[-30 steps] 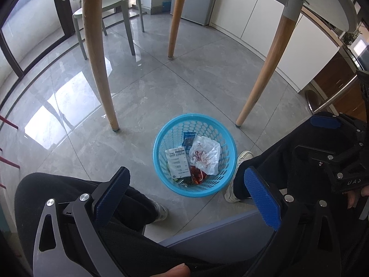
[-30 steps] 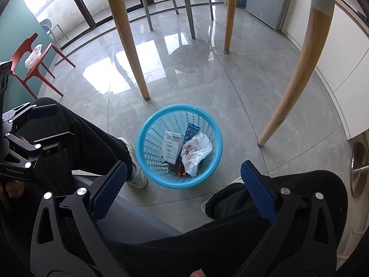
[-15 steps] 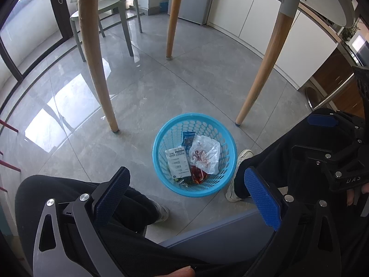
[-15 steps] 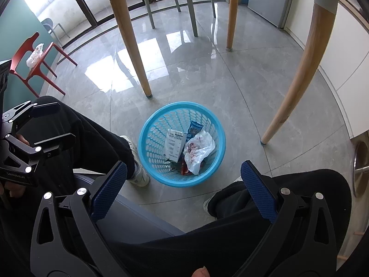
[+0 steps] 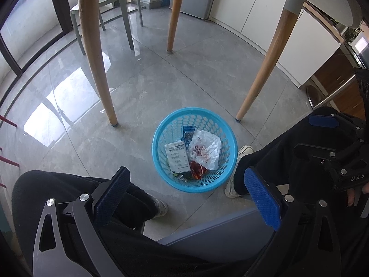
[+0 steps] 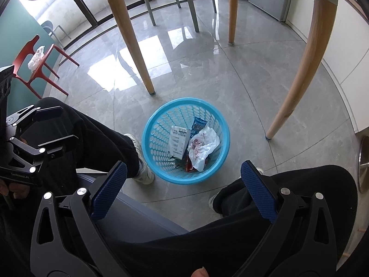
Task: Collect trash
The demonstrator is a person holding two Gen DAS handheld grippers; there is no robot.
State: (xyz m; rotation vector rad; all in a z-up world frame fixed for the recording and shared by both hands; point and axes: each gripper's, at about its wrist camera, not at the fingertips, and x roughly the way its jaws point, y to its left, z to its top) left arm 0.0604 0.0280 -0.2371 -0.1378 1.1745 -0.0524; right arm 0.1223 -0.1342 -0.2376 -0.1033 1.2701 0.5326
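Since a second ago little has been changed: both views have been tipped slightly, so that the blue basket (image 5: 194, 149) is seen a touch lower and nearer the middle in the left wrist view, while its contents have been left as they lay.

The left gripper (image 5: 188, 194) is held with its jaws spread wide and nothing between them; the right gripper (image 6: 183, 190) is likewise held fully apart and empty.

The basket is stood on the grey floor (image 5: 147, 87) between the seated person's feet, just near of two wooden table legs. Inside it are seen a white receipt (image 5: 177, 158), a crumpled plastic bag (image 5: 205, 149), a blue wrapper (image 5: 188, 133) and a red wrapper (image 5: 197, 169). No loose trash is visible on the floor.

The basket lies straight ahead of and below both grippers, far of the pads, roughly centred between each pair. Neither gripper is clearly nearer. The receipt's long axis runs near-to-far.
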